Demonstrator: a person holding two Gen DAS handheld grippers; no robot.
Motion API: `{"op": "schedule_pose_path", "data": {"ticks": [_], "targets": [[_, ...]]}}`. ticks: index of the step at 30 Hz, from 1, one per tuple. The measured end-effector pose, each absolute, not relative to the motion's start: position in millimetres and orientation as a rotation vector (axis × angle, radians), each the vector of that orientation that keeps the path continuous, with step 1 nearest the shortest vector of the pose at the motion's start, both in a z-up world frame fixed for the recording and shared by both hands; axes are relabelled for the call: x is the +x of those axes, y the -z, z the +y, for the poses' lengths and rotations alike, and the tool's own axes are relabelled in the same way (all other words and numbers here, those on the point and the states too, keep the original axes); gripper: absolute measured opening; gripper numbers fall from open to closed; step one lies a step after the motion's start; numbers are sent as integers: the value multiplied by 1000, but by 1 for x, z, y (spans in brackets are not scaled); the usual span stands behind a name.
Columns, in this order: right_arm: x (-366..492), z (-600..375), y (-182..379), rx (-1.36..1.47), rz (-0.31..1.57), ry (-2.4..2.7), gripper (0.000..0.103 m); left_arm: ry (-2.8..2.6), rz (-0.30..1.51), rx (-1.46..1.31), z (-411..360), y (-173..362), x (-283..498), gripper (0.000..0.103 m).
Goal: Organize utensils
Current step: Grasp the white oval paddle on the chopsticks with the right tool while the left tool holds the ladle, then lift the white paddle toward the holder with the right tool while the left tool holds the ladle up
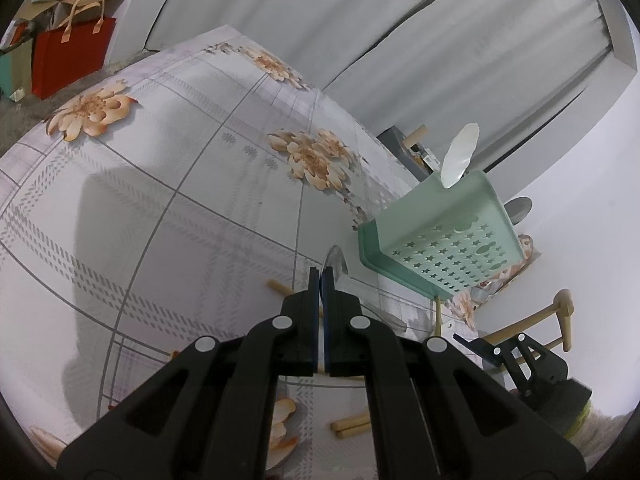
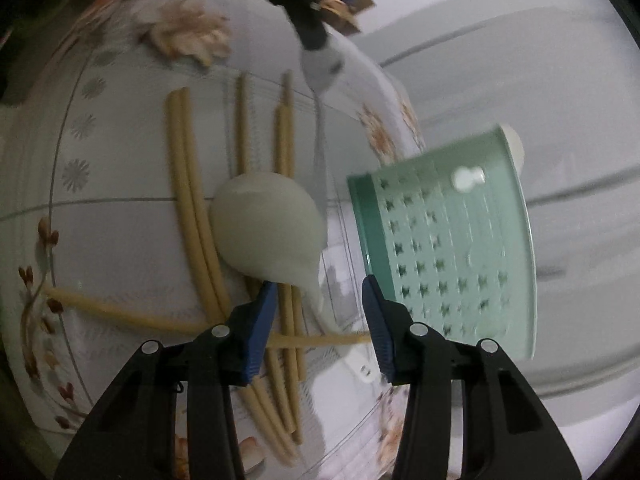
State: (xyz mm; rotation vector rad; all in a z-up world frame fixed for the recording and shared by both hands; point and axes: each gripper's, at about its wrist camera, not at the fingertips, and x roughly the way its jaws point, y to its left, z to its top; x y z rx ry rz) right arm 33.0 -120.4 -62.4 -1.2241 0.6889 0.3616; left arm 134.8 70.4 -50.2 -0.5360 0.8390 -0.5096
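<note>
Right tongs (image 2: pixel 320 308) spread around white spoon (image 2: pixel 264 228); left tongs (image 1: pixel 322 280) pinch metal spoon (image 1: pixel 336 260) beside green basket (image 1: pixel 440 240).

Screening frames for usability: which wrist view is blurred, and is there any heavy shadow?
Left wrist view: sharp, fisheye-curved, with a broad grey shadow on the floral tablecloth. Right wrist view: dimmer and motion-smeared, most clearly on the mint-green perforated plastic basket and the wooden chopsticks.
</note>
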Motion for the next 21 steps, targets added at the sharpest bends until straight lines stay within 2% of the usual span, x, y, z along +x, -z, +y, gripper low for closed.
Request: {"op": "schedule_pose_path", "data": {"ticks": [4,7,8,12,21], "targets": [[26,-113,72,-1340,615,-387,44,507,844,-540,72,52,136,0],[28,-111,77,-1361,609,-413,31,506,846,-541,72,53,137,0],[28,-110,78,-1363,613,-419,23,505,846,-542,72,53,137,0],[25,-110,77,-1363,583,-423,7,502,842,-544,72,53,137,0],[32,-119,57,-1221,533,-351,5,489,787,-535,77,37,133,0]]}}
